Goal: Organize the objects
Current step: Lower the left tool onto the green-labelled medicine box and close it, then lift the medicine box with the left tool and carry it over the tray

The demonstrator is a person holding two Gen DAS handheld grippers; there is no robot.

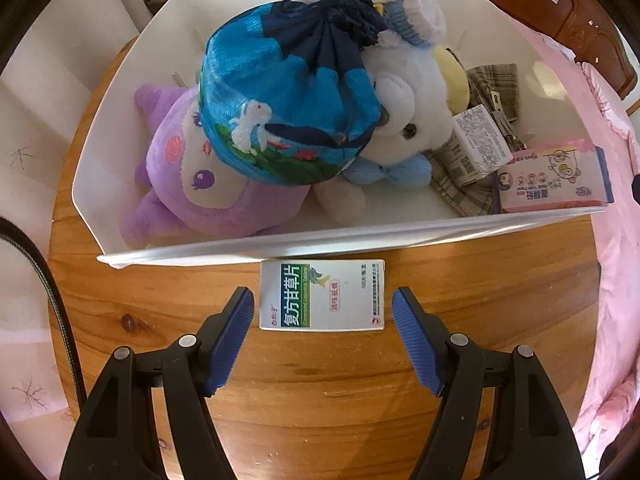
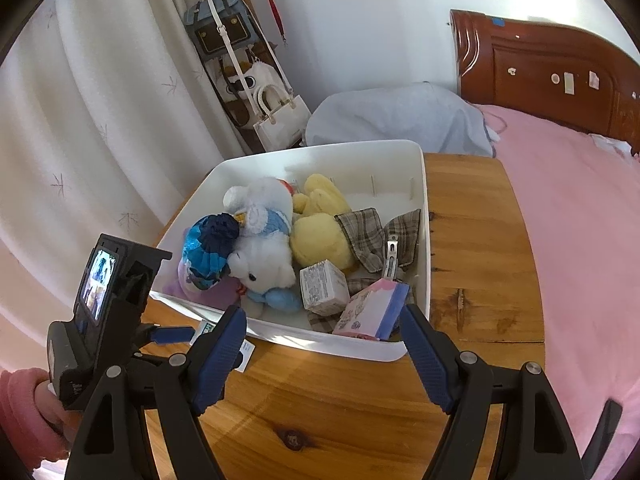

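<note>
A white and green medicine box (image 1: 322,295) lies flat on the wooden table (image 1: 320,392), touching the near wall of a white bin (image 1: 280,240). My left gripper (image 1: 322,300) is open, its blue fingers either side of the box without touching it. The bin holds a blue drawstring pouch (image 1: 288,112), a purple plush (image 1: 180,184), a white bear (image 1: 408,104), a pink box (image 1: 556,176) and a small white carton (image 1: 480,140). My right gripper (image 2: 322,320) is open and empty, above the table before the bin (image 2: 426,240). The left gripper body (image 2: 104,312) shows at its left.
A pink bed (image 2: 580,220) with a brown headboard (image 2: 540,72) runs along the table's right side. White curtains (image 2: 80,120) hang at the left. Bags (image 2: 276,116) hang on a rack behind the bin. Plaid cloth (image 2: 376,236) and a yellow plush (image 2: 320,236) fill the bin's right part.
</note>
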